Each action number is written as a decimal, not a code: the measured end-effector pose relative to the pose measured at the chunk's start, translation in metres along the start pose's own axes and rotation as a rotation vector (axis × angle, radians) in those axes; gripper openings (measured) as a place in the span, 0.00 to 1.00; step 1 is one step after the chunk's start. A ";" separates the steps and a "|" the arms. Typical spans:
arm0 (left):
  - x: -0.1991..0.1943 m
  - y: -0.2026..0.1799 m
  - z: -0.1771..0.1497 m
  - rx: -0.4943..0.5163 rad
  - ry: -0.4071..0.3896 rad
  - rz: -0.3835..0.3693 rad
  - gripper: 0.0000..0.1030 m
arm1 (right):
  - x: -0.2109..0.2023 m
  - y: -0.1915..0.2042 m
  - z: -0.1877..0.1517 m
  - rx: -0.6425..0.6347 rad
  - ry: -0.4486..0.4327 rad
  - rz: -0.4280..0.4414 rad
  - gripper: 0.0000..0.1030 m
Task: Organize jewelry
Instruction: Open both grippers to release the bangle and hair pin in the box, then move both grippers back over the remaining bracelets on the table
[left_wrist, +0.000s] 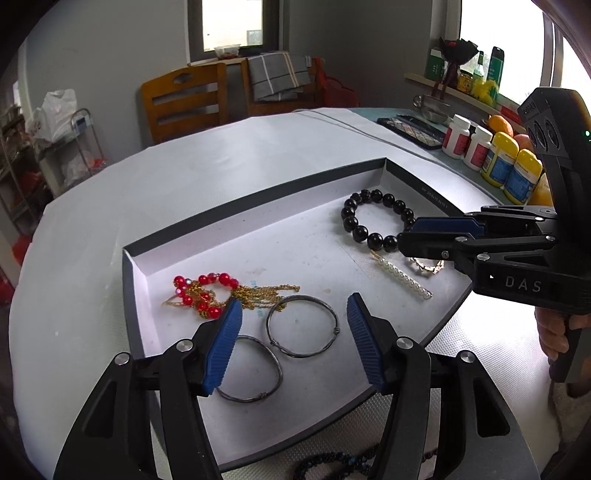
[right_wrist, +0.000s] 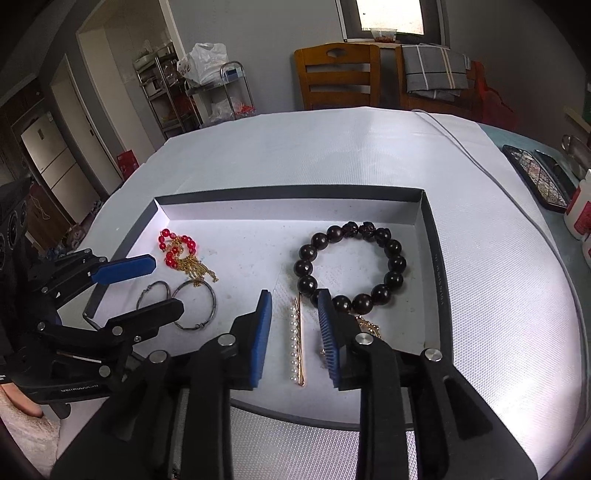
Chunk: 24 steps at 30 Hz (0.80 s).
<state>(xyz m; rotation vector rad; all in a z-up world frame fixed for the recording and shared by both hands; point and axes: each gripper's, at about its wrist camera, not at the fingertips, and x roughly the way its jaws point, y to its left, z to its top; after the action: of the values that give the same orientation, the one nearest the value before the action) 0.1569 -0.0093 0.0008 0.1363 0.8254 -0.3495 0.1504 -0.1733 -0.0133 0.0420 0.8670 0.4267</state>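
While both grippers hang over the shallow box lid (right_wrist: 436, 258), the right gripper (right_wrist: 293, 332) has its blue fingers spread either side of the pearl hair clip (right_wrist: 295, 343), whose long axis runs twelve to six in the right wrist view. The black bead bracelet (right_wrist: 349, 264) lies at one o'clock of it. The left gripper (left_wrist: 293, 339), fingers spread, straddles two silver bangles (left_wrist: 303, 325).

A round table under a white textured mat (right_wrist: 332, 147) carries a shallow grey-rimmed white tray (right_wrist: 295, 192); pill bottles (left_wrist: 480, 147) stand far right.
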 end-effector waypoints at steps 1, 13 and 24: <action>-0.004 0.002 0.000 -0.006 -0.006 -0.003 0.61 | -0.003 -0.001 0.000 0.004 -0.008 0.004 0.37; -0.066 0.015 -0.021 -0.056 -0.090 0.045 0.89 | -0.034 0.005 -0.004 -0.014 -0.091 -0.009 0.96; -0.110 0.015 -0.049 -0.045 -0.126 0.091 0.93 | -0.084 0.010 -0.032 -0.029 -0.149 -0.045 0.95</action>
<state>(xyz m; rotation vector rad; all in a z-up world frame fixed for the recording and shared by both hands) 0.0595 0.0446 0.0483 0.1081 0.6994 -0.2507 0.0748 -0.2007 0.0294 0.0277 0.7136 0.3890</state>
